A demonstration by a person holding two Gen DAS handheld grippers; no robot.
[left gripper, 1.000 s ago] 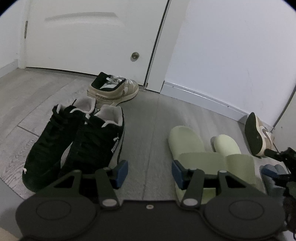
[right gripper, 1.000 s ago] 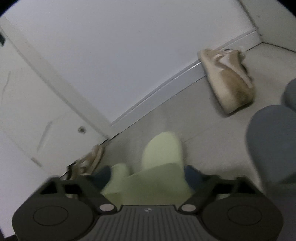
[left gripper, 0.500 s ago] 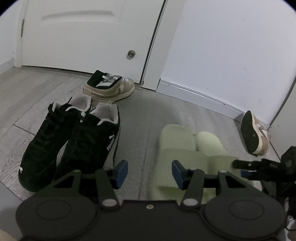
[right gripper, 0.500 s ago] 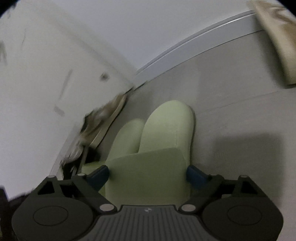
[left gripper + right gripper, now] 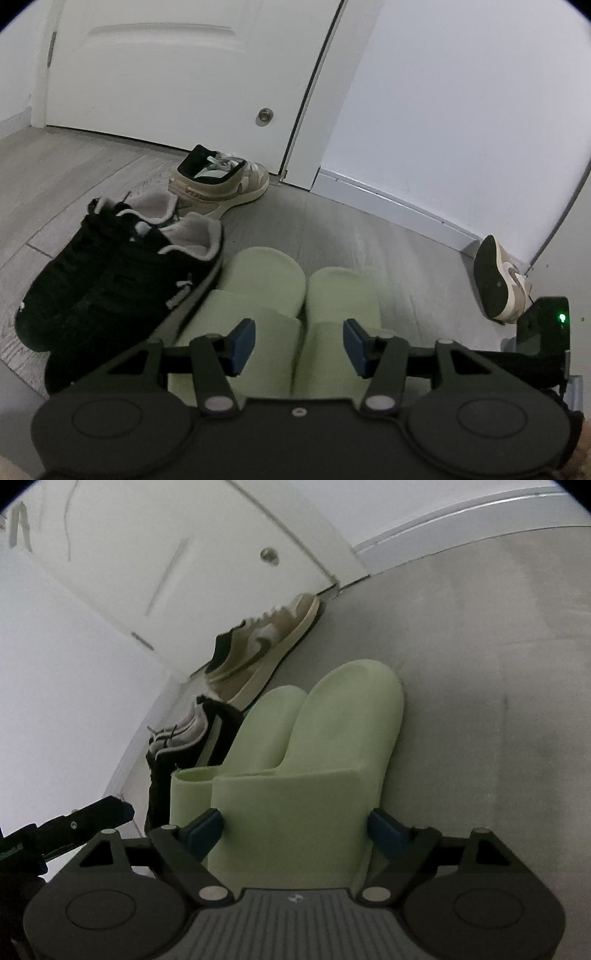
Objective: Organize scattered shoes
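Six shoes lie on the grey wood-plank floor (image 5: 369,236) in front of me, by the white panelled door (image 5: 177,74) with its round metal knob. The biggest are two black lace-up sneakers (image 5: 110,280) with grey collar lining, side by side at my left, the nearer one touching the slides. Next come two pale green foam slides (image 5: 295,295), set together as a pair just ahead of both grippers. Then two tan-and-white low sneakers, well apart: one tan sneaker by the door (image 5: 221,182), upright, and one tipped tan sneaker (image 5: 500,280), on its side with its dark sole showing, at the white baseboard on the right.

My left gripper (image 5: 299,345) hovers over the slides, its blue-padded fingers (image 5: 242,341) spread wide and holding nothing. My right gripper (image 5: 295,821) straddles the strap of the right-hand slide (image 5: 332,738); its fingers (image 5: 384,827) sit at the strap's two sides, and I cannot tell whether they press on it
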